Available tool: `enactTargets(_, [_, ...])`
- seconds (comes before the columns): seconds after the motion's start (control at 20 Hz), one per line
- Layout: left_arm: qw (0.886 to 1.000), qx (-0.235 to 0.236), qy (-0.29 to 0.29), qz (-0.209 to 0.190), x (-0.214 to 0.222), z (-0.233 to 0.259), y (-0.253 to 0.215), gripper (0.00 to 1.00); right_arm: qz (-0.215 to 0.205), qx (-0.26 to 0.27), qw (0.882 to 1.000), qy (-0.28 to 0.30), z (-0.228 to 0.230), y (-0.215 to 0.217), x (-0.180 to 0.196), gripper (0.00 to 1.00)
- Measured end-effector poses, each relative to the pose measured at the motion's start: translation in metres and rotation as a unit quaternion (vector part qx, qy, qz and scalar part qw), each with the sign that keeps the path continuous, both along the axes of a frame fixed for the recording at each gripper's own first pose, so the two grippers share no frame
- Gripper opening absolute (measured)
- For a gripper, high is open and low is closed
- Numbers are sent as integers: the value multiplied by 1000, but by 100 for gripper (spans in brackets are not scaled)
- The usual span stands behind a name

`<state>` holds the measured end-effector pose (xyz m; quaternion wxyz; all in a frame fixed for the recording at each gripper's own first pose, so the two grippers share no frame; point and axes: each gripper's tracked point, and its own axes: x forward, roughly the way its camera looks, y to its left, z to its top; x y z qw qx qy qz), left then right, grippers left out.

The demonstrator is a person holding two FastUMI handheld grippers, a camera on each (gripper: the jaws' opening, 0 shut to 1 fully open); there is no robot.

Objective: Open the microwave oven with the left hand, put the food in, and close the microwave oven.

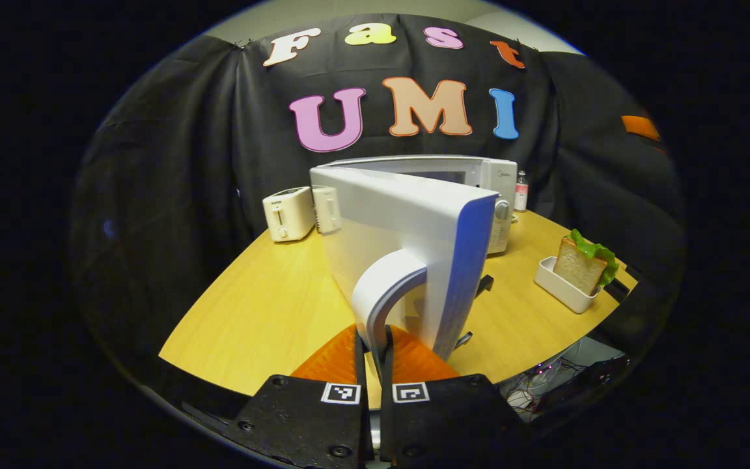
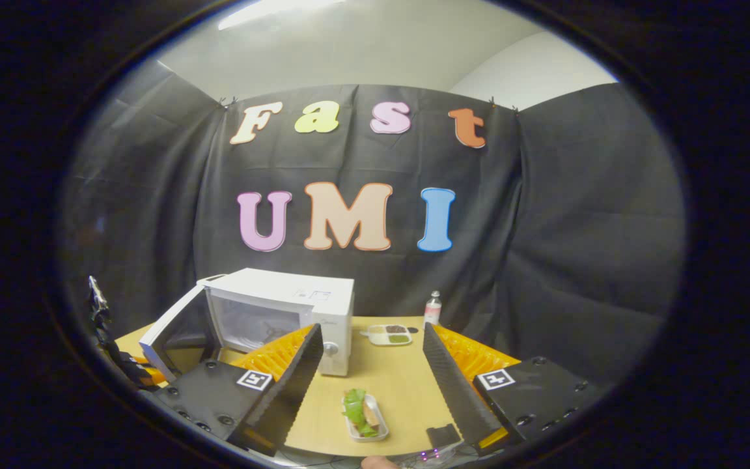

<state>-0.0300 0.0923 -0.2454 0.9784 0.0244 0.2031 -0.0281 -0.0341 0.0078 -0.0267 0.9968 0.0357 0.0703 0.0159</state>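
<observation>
The white microwave (image 1: 489,179) stands on the wooden table (image 1: 264,312) with its door (image 1: 407,241) swung wide open. My left gripper (image 1: 373,352) is shut on the lower end of the door's curved handle (image 1: 385,286). A sandwich with lettuce (image 1: 583,264) stands in a small white tray (image 1: 560,286) to the right. In the right gripper view the open microwave (image 2: 284,309) and its door (image 2: 176,339) are at the left. My right gripper (image 2: 375,384) is open, hovering just above the sandwich tray (image 2: 365,417) near the table's front edge, holding nothing.
Two white toasters (image 1: 293,213) stand left of the microwave. A small bottle (image 2: 433,307) and a divided food tray (image 2: 388,335) sit at the back right. A small black object (image 2: 443,433) lies at the table's front edge. The left gripper (image 2: 118,361) is far left.
</observation>
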Motion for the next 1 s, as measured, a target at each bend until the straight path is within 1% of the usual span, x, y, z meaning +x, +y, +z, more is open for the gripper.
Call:
enactTargets(0.05, [1000,8,2,3,-3,-2,17,4,5,11,1000,5,-2,12,0,98])
enactTargets(0.15, [1000,-16,-1,-3,-7,-3,38,4,7,18,1000,16,-4,28,-2,97])
enactTargets(0.25, [999,-53,12,-4,-9,-6,53,4,3,8,1000,16,-3,38,-6,97])
enactTargets(0.3, [998,-60,15,-6,-8,-6,58,4,4,2,1000,18,-2,42,-9,97])
enactTargets(0.45, [998,-57,22,-25,-6,-7,67,3,6,-14,1000,25,-5,49,-18,97])
enactTargets(0.5, [997,-65,29,-31,-6,-8,66,3,4,-20,999,28,-8,47,-19,97])
enactTargets(0.55, [996,-70,35,-30,-9,-7,69,7,4,-23,999,34,-14,45,-20,97])
enactTargets(0.6, [996,-74,42,-22,-6,-9,74,5,6,-23,999,42,-21,44,-19,97])
enactTargets(0.65, [996,-76,46,-10,-5,-10,79,28,7,-20,999,50,-29,43,-16,97])
enactTargets(0.75, [995,-78,61,15,-12,-9,84,86,12,-19,997,69,-48,39,-8,97])
enactTargets(0.8, [996,-67,59,27,-15,-5,87,93,16,-18,997,77,-55,38,-3,97])
enactTargets(0.9, [996,-56,65,36,-25,0,87,93,22,-24,996,86,-68,35,8,97])
enactTargets(1.0, [997,-40,46,41,-27,22,87,93,27,-25,995,96,-80,31,17,97])
